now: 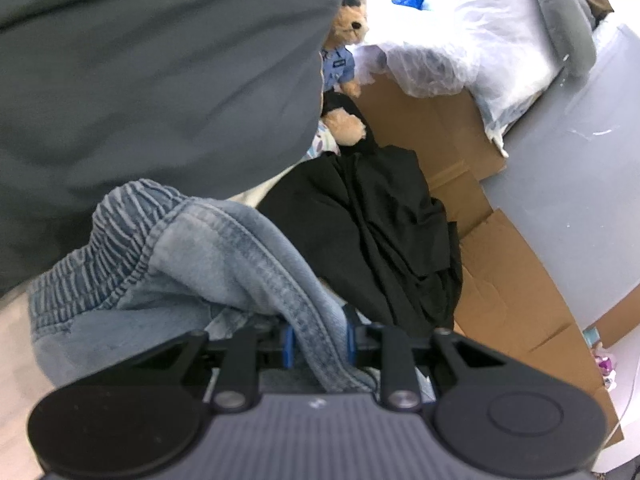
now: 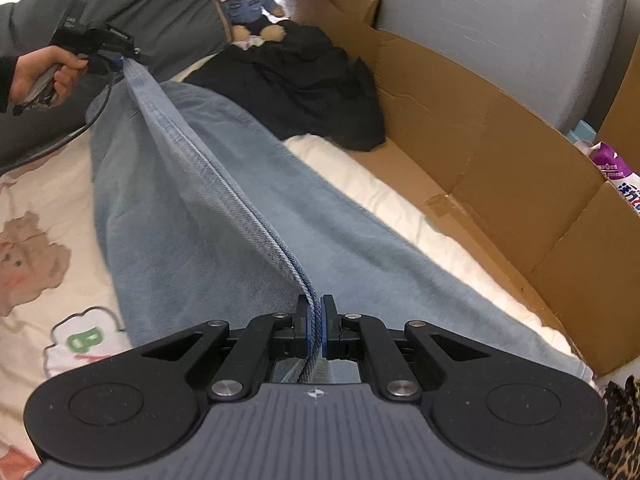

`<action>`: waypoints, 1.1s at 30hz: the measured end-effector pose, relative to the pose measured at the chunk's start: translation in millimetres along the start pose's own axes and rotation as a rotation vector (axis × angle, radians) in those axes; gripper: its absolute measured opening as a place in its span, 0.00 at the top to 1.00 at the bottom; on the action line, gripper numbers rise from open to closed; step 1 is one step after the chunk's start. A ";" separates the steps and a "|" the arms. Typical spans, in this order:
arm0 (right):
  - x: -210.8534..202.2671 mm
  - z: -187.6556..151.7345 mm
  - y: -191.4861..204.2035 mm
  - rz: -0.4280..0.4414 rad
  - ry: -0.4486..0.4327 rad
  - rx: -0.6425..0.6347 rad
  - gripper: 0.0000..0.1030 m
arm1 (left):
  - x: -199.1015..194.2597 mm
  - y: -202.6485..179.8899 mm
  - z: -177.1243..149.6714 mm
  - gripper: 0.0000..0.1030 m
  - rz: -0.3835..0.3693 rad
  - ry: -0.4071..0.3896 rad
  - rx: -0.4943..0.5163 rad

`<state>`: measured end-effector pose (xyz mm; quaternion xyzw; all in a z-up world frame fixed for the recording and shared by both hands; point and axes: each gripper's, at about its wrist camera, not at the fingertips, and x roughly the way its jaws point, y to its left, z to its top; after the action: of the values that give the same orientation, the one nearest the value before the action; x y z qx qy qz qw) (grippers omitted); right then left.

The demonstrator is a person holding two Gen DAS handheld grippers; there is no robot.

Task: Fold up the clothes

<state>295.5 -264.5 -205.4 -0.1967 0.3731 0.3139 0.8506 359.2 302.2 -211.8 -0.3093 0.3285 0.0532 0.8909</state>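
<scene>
- The right gripper [image 2: 316,330] is squeezed almost shut on the folded edge of the blue jeans [image 2: 224,216]. Only a thin bit of the seam sits between the blue pads, so a hard tug could make it slip out.
- The jeans lie along the cream bed sheet [image 2: 44,184], with their top edge lifted up and pulled tight between the two grippers.
- The left gripper [image 2: 120,62], at the far end, is a little open but pinching the thick edge near the stretchy waistband [image 1: 100,240]. The cloth there is bunched up, so it might slide loose, I think.
- If one end drops, the fold line would go crooked and the leg would crumple.
- The black clothes [image 2: 304,92] lie just beside the jeans. The jeans could drag them along or land on top of them.
- The sheet has a green letter "B" [image 2: 86,338] on it.
- There is small white writing on the left gripper, too tiny to read.
- A purple packet [image 2: 614,168] by the cardboard [image 2: 500,152] has writing, but I cannot read it.
</scene>
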 end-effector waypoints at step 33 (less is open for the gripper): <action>187.9 45.8 -118.1 0.012 0.125 0.201 0.96 | 121.4 -8.5 7.6 0.72 0.132 0.024 -0.010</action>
<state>497.9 -251.4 -306.5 -0.1276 0.4562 0.2671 0.8392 460.5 286.7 -277.9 -0.2918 0.3587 0.1099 0.8799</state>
